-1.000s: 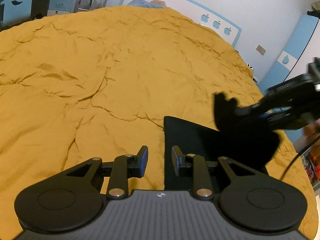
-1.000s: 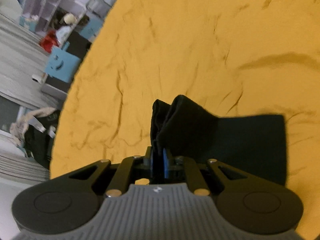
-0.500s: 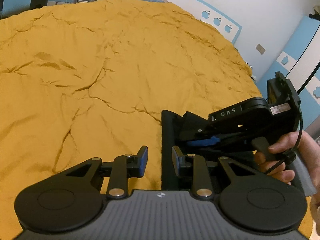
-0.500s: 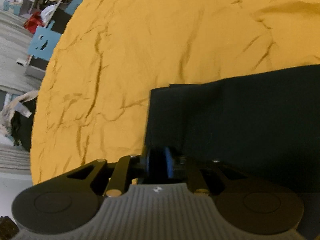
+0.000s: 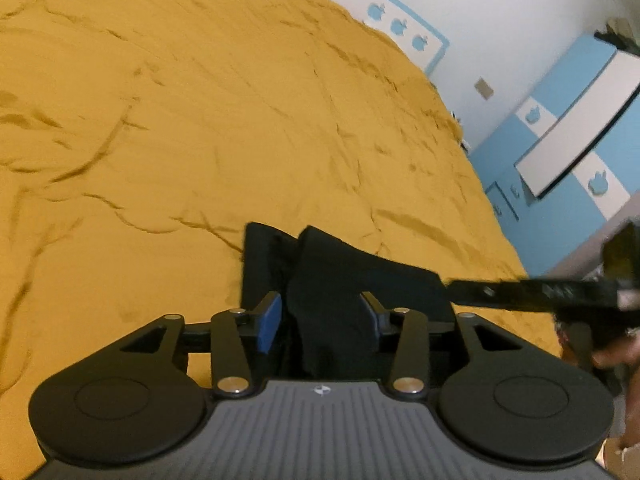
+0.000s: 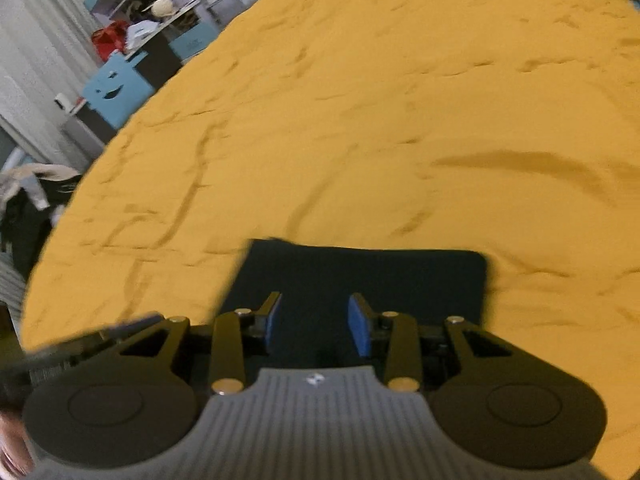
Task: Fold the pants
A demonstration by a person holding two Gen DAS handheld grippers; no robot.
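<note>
Two tongs – left tongs and right tongs both parted, just widening – one black pants, folded.

left gripper: jaws apart, just been opening, dark cloth bunched between (pads not pressing) | right gripper: jaws apart, just been opening, nothing clamped, angled down | hand: blurred, far right
</note>
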